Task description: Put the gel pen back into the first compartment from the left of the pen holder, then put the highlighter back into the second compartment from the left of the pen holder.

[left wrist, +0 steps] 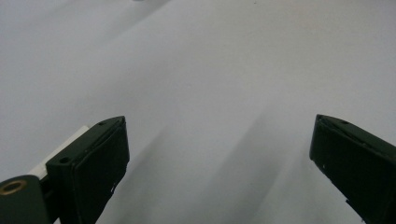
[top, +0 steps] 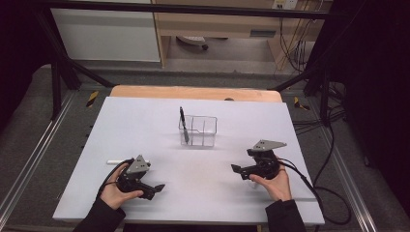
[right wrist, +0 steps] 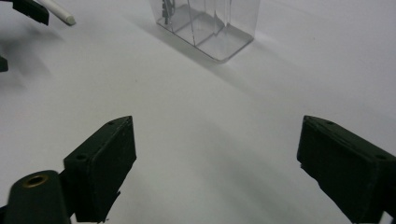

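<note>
Pen (top: 183,120) stands in clear holder (top: 205,137), well beyond both grippers' open jaws.

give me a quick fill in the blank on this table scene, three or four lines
1. The black pen stands in the clear plastic ____.
2. The thin white stick lies on the white table beside the ____ gripper.
3. The right gripper has its jaws ____, nothing between them.
4. The left gripper holds ____.

Missing words: container; left; open; nothing

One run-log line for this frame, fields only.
left gripper: open, empty | right gripper: open, empty | black pen: upright in clear organizer | white stick: on table
</note>
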Available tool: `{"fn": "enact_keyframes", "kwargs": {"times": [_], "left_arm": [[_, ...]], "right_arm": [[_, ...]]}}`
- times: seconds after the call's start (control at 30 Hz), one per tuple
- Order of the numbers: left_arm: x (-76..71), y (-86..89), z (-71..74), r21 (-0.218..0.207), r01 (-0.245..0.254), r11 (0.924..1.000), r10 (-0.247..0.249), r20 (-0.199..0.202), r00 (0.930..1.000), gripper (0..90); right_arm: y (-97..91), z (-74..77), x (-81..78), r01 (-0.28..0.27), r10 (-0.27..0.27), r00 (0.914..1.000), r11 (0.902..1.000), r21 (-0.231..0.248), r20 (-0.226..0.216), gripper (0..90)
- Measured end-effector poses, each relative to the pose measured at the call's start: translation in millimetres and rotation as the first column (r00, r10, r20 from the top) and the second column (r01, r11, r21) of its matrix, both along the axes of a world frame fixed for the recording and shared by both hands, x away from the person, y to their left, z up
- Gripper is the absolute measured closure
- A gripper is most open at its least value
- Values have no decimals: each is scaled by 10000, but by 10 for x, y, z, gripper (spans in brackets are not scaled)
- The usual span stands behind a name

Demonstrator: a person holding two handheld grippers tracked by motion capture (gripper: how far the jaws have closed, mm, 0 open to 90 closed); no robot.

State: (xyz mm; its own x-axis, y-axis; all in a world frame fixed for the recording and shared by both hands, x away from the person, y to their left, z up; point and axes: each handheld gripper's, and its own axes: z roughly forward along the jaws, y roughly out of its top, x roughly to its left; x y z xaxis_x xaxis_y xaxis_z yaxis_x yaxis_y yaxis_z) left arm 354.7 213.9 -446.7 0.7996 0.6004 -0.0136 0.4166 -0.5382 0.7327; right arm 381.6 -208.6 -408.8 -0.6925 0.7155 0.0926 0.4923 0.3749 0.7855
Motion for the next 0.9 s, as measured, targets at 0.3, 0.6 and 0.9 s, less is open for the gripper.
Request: {"fn": "enact_keyframes", "kwargs": {"times": [0.3, 0.6, 0.9], "left_arm": [[-4, 11, 20, 22, 33, 10000, -33, 34, 10000, 44], [14, 84, 70, -64, -30, 10000, 31, 20, 10000, 54], [40, 193, 150, -17, 28, 10000, -28, 1, 10000, 95]], "right_arm": [[-98, -128, -106, 81, -73, 9995, 9997, 248, -306, 66], [-77, -204, -126, -131, 139, 9993, 9997, 225, -352, 24], [-54, -236, -137, -209, 212, 9991, 9998, 68, -380, 23]]}}
